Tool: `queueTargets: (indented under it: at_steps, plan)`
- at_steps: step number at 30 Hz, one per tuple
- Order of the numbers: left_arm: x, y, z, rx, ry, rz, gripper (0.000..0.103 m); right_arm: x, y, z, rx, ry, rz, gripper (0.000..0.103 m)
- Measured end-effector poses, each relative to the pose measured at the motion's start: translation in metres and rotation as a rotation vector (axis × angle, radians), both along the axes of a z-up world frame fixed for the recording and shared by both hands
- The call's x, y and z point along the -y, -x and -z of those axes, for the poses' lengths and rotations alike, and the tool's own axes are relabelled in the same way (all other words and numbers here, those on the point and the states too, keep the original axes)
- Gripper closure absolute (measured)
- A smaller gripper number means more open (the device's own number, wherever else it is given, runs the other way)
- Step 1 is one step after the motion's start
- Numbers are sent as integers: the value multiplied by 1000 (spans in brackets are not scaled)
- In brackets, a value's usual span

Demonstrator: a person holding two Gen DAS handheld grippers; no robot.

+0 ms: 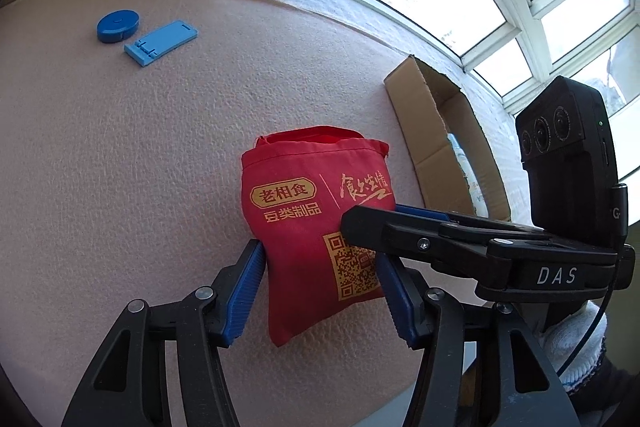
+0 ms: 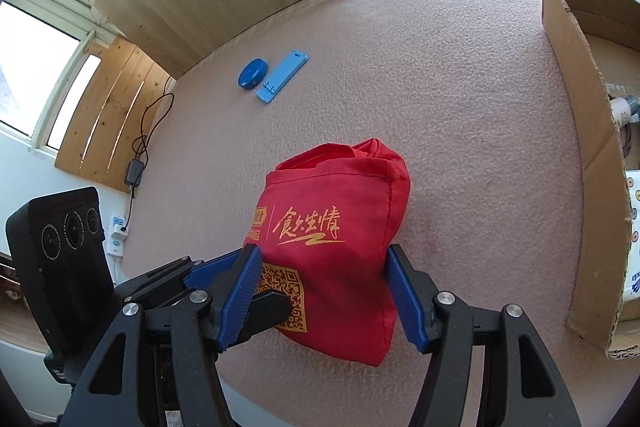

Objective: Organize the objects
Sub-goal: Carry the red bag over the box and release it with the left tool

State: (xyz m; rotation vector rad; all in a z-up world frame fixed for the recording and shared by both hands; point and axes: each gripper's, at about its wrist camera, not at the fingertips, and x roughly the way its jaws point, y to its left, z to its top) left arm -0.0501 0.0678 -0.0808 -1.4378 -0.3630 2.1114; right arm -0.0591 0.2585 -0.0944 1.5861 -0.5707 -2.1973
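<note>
Left wrist view: one red cloth bag (image 1: 316,215) lies on the bench (image 1: 140,167) between both grippers' spread jaws, left gripper (image 1: 320,291) and right gripper (image 2: 320,291); beyond them, one blue disc (image 1: 117,25), one blue stand (image 1: 161,41), one cardboard box (image 1: 436,147).

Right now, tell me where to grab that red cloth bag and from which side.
Grip the red bag across its lower body, near the closed bottom, from the near side. It lies flat with its open mouth pointing away, so a pinch low down likely keeps the contents in. Both the left gripper and right gripper straddle it there.
</note>
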Motion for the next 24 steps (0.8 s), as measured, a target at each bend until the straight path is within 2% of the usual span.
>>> queueTargets:
  at_steps: [7,14,24]
  plan:
    - [-51,27,-33,-82,-21,61,43,-50,10,-37,-90,-15,83,44]
    - [-122,52,-56,-148,-33,137,43,-109,19,-61,-147,-46,169,44]
    - [-215,77,-54,-162,-38,220,43,-188,33,-61,-159,-110,271,44]
